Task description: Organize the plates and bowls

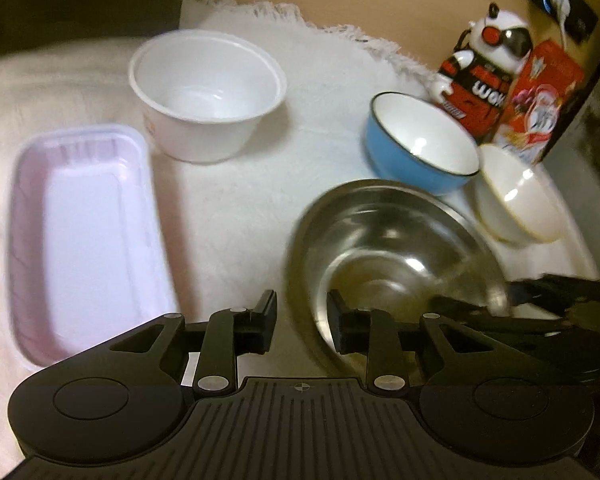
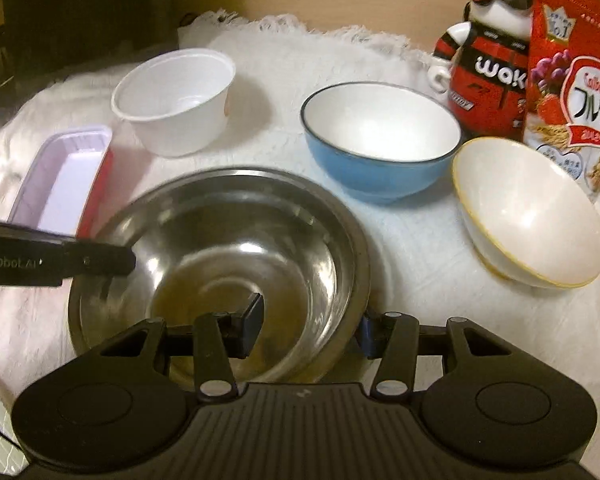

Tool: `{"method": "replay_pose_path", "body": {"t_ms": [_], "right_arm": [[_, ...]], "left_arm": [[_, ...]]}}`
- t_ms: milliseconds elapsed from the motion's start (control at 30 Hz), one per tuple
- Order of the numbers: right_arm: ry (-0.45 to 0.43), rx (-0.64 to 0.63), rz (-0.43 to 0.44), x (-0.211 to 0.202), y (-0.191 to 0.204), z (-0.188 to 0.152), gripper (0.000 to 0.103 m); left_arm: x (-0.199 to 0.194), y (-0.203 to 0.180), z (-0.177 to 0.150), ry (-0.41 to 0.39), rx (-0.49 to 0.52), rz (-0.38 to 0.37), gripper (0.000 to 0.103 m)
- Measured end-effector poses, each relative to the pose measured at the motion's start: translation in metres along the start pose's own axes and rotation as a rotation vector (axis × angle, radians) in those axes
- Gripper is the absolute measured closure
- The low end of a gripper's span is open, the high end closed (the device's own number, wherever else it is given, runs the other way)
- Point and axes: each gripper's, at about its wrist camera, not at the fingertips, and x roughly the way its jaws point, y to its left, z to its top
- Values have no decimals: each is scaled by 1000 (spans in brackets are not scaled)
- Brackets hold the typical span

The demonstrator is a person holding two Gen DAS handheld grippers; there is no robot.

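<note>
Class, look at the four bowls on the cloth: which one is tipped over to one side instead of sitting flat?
The cream bowl with the yellow rim, beside the blue bowl; the others sit level.

On the fluffy cloth (image 2: 412, 240) the steel bowl (image 2: 220, 264) sits nearest, the rectangular tray (image 2: 66, 184) to its left. Behind stand two bowls — the plastic bowl (image 2: 176, 100) left, the ceramic bowl (image 2: 380, 140) right — with a tilted small bowl (image 2: 532, 216) farther right, before the robot figure (image 2: 484, 64) and cereal bag (image 2: 572, 80).

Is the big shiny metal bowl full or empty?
Empty. The big shiny metal bowl shows only its bare, reflective bottom; the right claw straddles its rim.
</note>
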Motion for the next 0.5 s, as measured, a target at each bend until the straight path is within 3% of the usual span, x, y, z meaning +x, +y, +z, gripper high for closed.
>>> {"method": "replay_pose_path", "body": {"t_ms": [267, 500], "right_arm": [[-61, -7, -61, -14, -5, -1, 53], [-14, 117, -54, -2, -28, 3, 47]], "left_arm": [[9, 9, 2, 28, -37, -6, 52], [42, 19, 10, 123, -148, -74, 57]]}}
